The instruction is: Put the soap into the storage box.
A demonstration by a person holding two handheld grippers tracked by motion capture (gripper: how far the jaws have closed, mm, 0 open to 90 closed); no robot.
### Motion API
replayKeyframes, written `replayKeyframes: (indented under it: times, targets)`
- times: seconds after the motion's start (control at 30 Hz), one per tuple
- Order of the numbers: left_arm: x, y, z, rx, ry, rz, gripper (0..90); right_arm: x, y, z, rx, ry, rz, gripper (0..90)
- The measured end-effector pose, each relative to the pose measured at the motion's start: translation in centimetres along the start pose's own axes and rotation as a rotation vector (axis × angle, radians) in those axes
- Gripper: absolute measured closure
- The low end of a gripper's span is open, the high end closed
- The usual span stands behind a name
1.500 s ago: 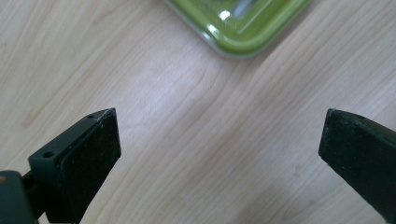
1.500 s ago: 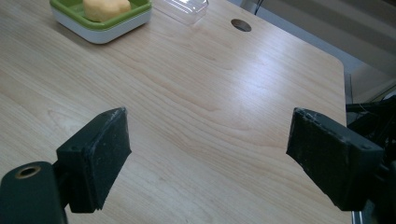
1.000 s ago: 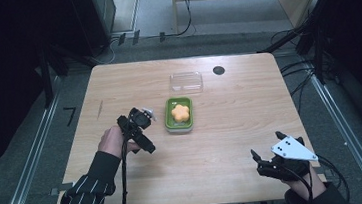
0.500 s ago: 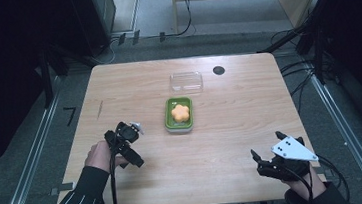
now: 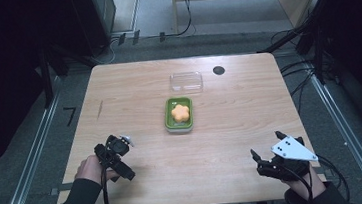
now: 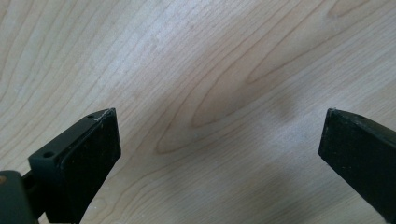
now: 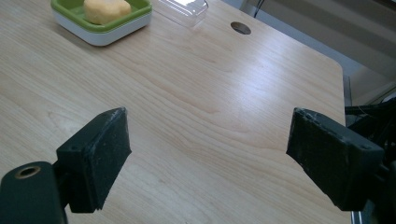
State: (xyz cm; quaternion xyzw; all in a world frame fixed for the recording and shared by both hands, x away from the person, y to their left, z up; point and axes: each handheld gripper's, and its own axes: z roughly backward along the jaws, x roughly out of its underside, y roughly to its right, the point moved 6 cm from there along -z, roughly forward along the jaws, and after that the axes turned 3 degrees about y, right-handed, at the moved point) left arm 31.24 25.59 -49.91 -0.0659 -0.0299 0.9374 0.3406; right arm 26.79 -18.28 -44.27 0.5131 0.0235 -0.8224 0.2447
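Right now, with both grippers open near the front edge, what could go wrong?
The clear lid lies just behind the green dish holding the yellow piece; a reach over the dish could knock it. The right gripper hovers near the table's front edge and may bump it.

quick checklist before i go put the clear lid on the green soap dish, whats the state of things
1. Left gripper open and holding nothing: ok, jaws wide over bare wood.
2. Right gripper open and holding nothing: ok.
3. Clear lid free to grasp: ok, it lies alone just behind the dish.
4. Green soap dish uncovered, the orange soap sitting inside: ok.
5. Path from either gripper across the table to the lid: ok, nothing in between.
6. Which way up the lid lies: cannot tell.
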Motion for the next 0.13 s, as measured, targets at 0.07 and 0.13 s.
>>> replayKeyframes:
  times: [0.07, 0.13]
  targets:
    - [0.05, -0.08, -0.08, -0.004, -0.002, 0.000, 0.0, -0.03, 0.01, -0.05, 0.000, 0.002, 0.005, 13.7]
    - [-0.03, -0.06, -0.06, -0.008, 0.001, 0.003, 0.0, -0.03, 0.03, -0.11, 0.000, 0.002, 0.006, 13.7]
